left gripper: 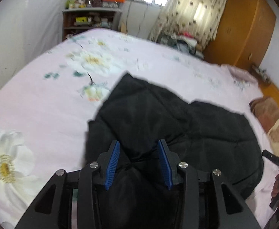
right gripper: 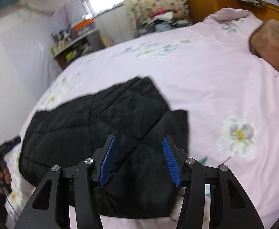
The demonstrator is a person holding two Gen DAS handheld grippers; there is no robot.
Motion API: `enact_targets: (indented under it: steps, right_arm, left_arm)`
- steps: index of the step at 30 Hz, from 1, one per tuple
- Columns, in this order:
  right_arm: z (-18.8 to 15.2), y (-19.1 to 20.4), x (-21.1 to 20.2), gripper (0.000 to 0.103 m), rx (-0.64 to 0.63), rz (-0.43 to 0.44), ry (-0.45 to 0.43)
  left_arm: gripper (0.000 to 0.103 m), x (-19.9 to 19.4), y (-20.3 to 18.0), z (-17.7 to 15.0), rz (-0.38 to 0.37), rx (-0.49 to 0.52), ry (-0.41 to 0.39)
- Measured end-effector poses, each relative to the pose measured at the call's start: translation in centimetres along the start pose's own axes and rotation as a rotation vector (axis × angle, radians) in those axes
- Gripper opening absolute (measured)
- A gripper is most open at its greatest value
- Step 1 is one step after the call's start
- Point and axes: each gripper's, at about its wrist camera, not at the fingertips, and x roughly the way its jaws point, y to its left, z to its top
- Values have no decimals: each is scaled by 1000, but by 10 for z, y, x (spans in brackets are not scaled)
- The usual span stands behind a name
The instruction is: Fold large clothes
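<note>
Now black jacket (left gripper: pixel 158 118) on bed under left gripper (left gripper: pixel 138 143), right gripper (right gripper: pixel 139 139), both spread

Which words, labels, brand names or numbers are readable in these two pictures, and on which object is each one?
No text can be read in either view.
Black quilted jacket: no label or logo shows.
Floral bedsheet: flower print only, no writing.
Boxes on the shelf: any print is too small and blurred to read.
Wooden wardrobe: no readable sign.

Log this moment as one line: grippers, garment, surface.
left gripper: open over garment | right gripper: open over garment | black quilted garment: partly folded, flat | floral bedsheet: under garment
</note>
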Motion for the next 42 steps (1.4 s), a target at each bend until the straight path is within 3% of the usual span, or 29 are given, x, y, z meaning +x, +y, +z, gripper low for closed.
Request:
enact_targets:
  steps: [3,10,16,27,30,42]
  right_arm:
    - [-6,-6,29,51,7,-28,71]
    - [-5,-6,23,51,11,-40,64]
    - [-15,5,-17,51,44,-27,25]
    - [-60,62,-104,51,-33,-5,-42]
    - [-74,73,-124,51,-53,-8,-53]
    - [-137,113,-187,51,-139,-22,-47]
  left_arm:
    - [43,20,3,-2,8,-15,30]
    - [43,-2,-9,-4,25,16,0]
    - [43,-43,-23,-22,25,12,-23]
    - [44,-133,-79,-78,-1,84,-54]
    - [51,-155,-91,-93,-8,102,-63]
    - [57,-217,-119,-161,-15,164,-49]
